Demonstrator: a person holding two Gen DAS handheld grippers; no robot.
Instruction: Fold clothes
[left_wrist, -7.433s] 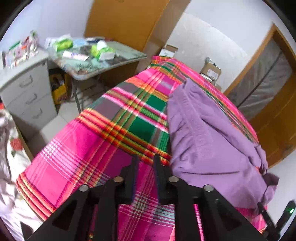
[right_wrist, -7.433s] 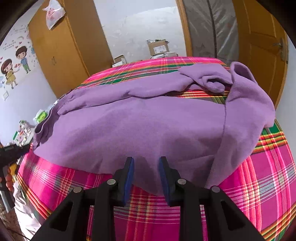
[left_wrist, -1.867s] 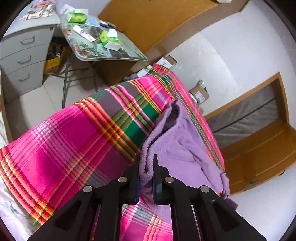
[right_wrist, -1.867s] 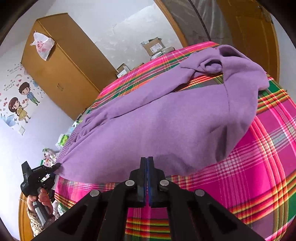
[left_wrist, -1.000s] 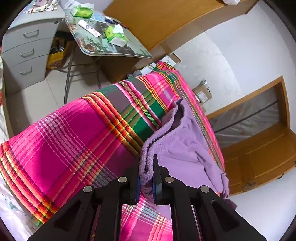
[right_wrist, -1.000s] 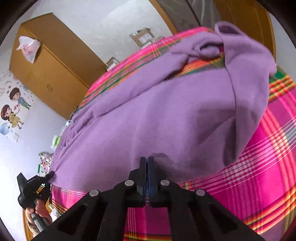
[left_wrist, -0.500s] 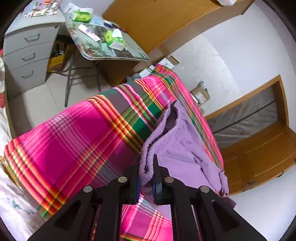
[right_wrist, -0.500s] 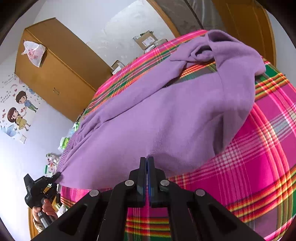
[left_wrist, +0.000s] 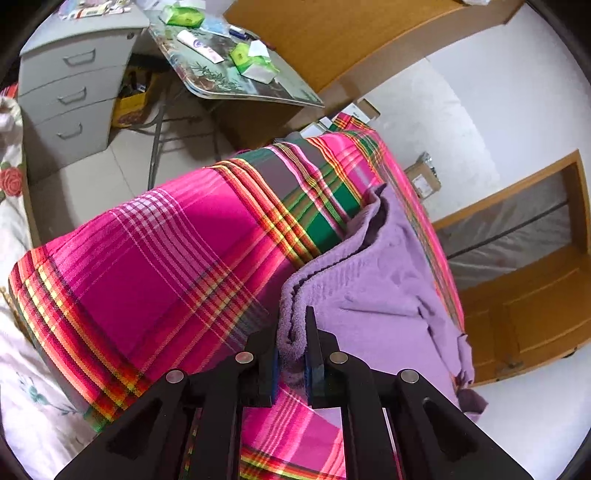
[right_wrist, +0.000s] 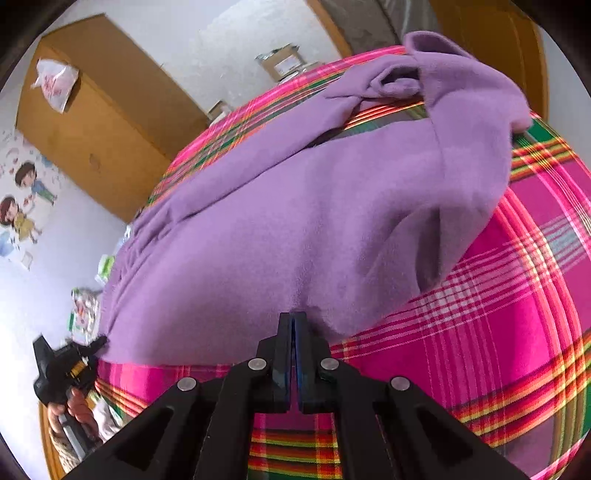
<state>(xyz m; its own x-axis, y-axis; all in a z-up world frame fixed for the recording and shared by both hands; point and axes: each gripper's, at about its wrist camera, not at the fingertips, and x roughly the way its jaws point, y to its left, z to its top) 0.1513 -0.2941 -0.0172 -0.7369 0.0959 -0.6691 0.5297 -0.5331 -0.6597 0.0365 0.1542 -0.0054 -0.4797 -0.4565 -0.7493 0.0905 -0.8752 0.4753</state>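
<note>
Purple fleece garment (right_wrist: 314, 221), rumpled on pink plaid cloth (left_wrist: 177, 251), both tongs (left_wrist: 291, 354) (right_wrist: 294, 343) clamped on its near hem.

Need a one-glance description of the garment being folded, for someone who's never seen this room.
Find the bed under the pink plaid blanket. Spread across it is a purple fleece sweater, one sleeve bunched at the far end. It is the only plain, single-colour cloth there, and both tongs pinch its near edge.

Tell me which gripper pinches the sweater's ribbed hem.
The left gripper: thick ribbed edge of the purple sweater bunches between its pads; the right gripper clamps smooth fabric.
</note>
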